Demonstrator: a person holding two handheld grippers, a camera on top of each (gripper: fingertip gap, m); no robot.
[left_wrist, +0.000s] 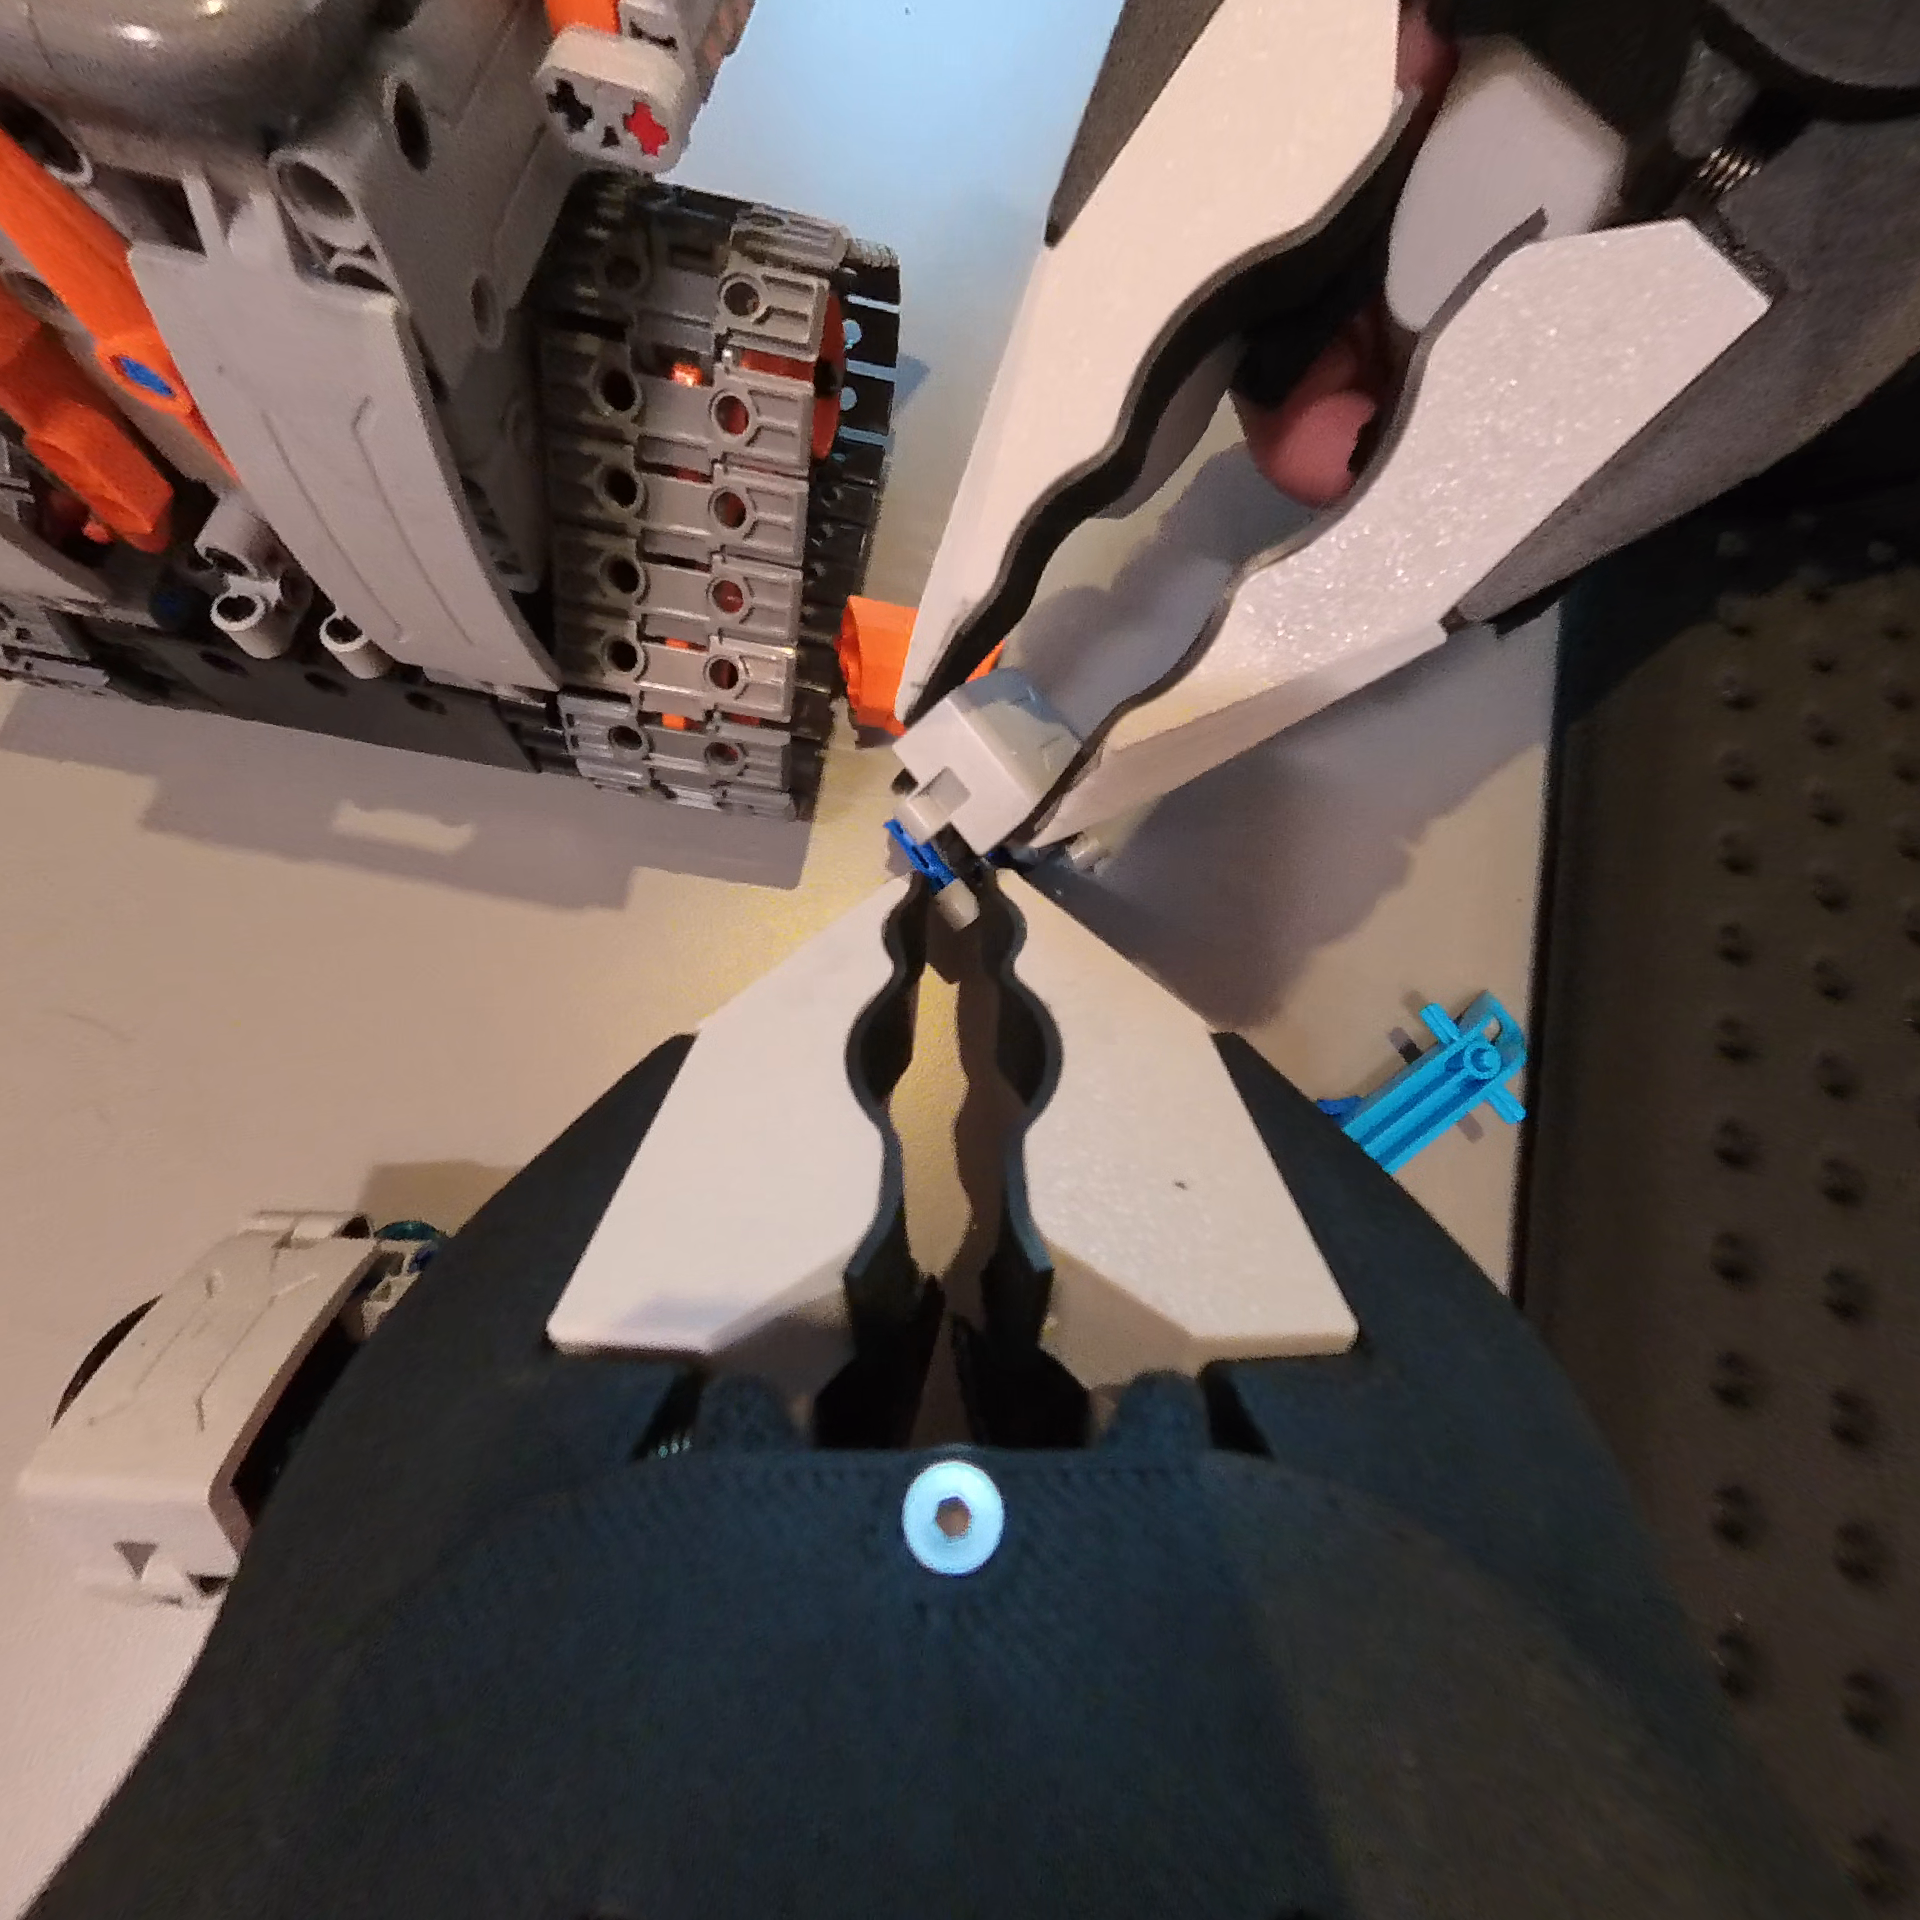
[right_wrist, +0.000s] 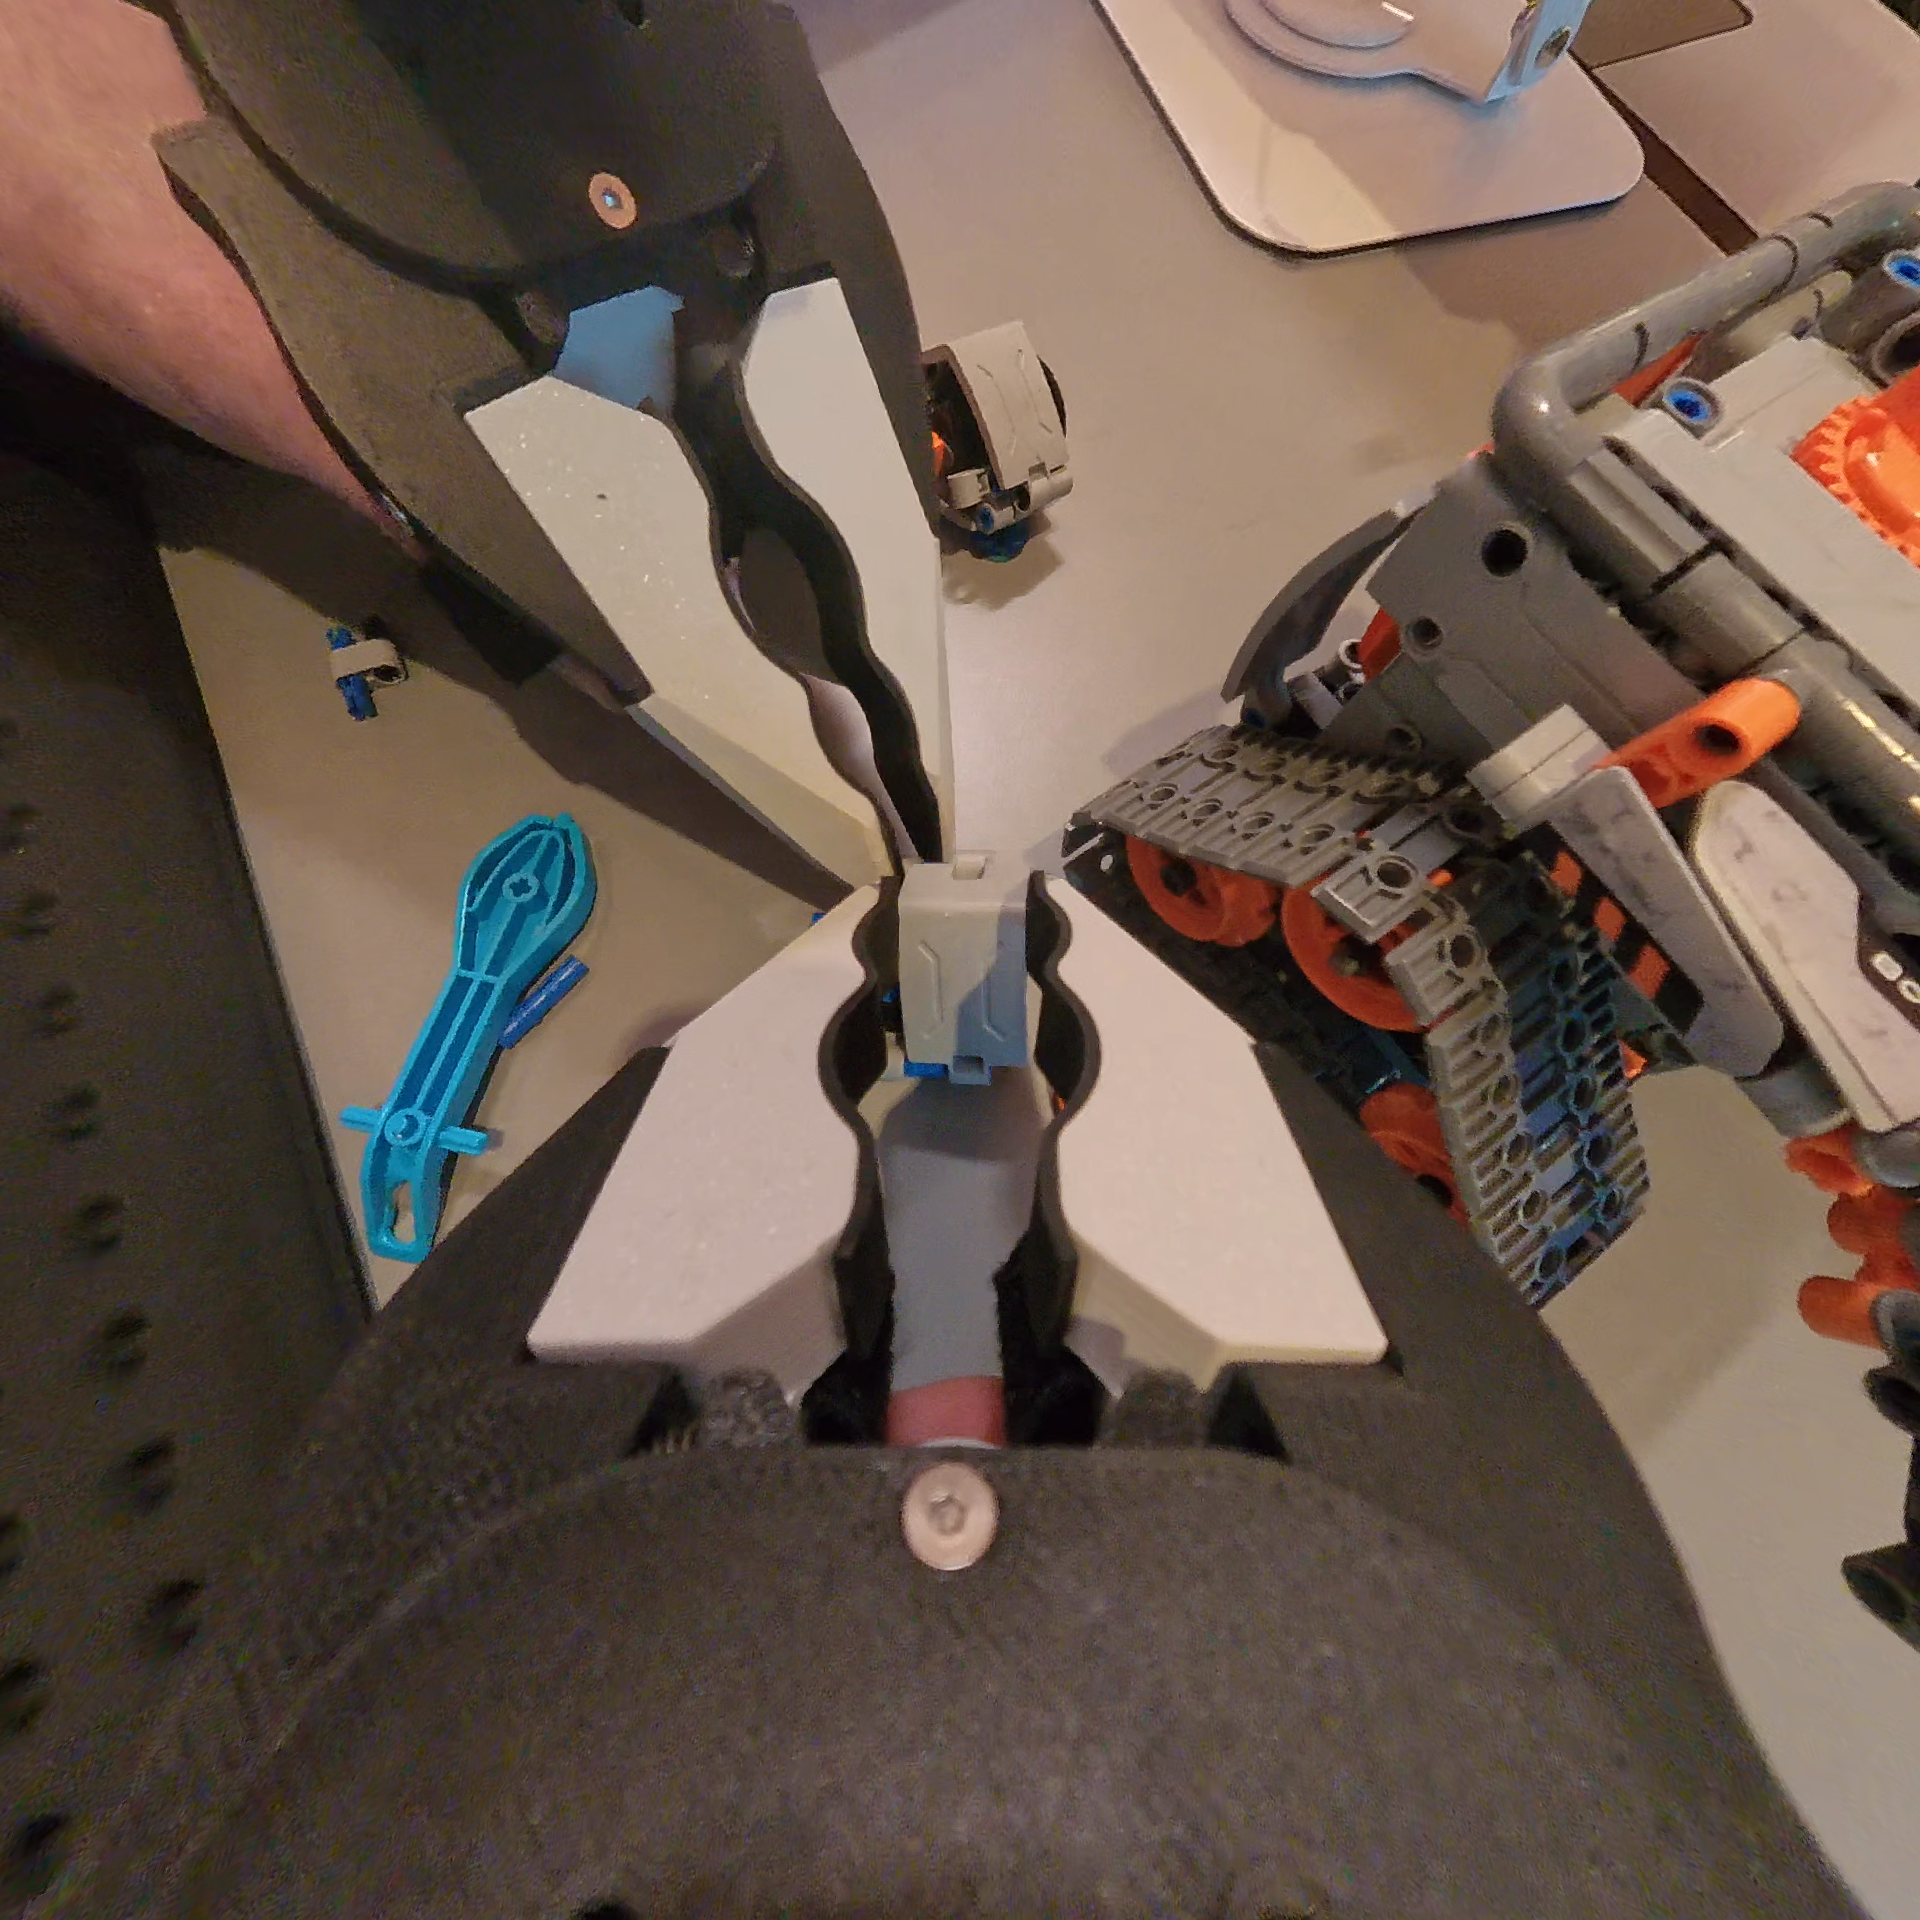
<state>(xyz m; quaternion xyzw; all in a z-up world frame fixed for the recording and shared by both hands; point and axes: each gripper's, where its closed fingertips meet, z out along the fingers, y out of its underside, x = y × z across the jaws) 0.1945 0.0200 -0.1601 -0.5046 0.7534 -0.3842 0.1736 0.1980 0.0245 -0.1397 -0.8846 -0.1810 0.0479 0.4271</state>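
My right gripper (right_wrist: 956, 902) is shut on a small grey brick panel piece (right_wrist: 956, 987) with blue pins under it, held just above the table. In the left wrist view the right gripper (left_wrist: 987, 784) comes in from the upper right with that grey piece (left_wrist: 971, 748). My left gripper (left_wrist: 954, 896) is nearly closed, pinching a small grey pin (left_wrist: 956, 912) that sticks out of the piece beside a blue connector (left_wrist: 914, 844). In the right wrist view the left gripper (right_wrist: 920, 844) reaches down from the upper left and meets the piece's far end. A bare forearm (right_wrist: 125, 229) shows behind it.
A grey and orange tracked brick vehicle (left_wrist: 436, 416) (right_wrist: 1558, 852) stands close by. A light blue brick separator tool (left_wrist: 1429, 1081) (right_wrist: 468, 1039) lies near the table edge by a black perforated mat (left_wrist: 1745, 1039). A grey wheel-arch piece (left_wrist: 197, 1382) (right_wrist: 1003, 416), a small pin piece (right_wrist: 358, 665) and a white stand base (right_wrist: 1403, 135) lie around. My two grippers' fingertips are within a few centimetres of each other.
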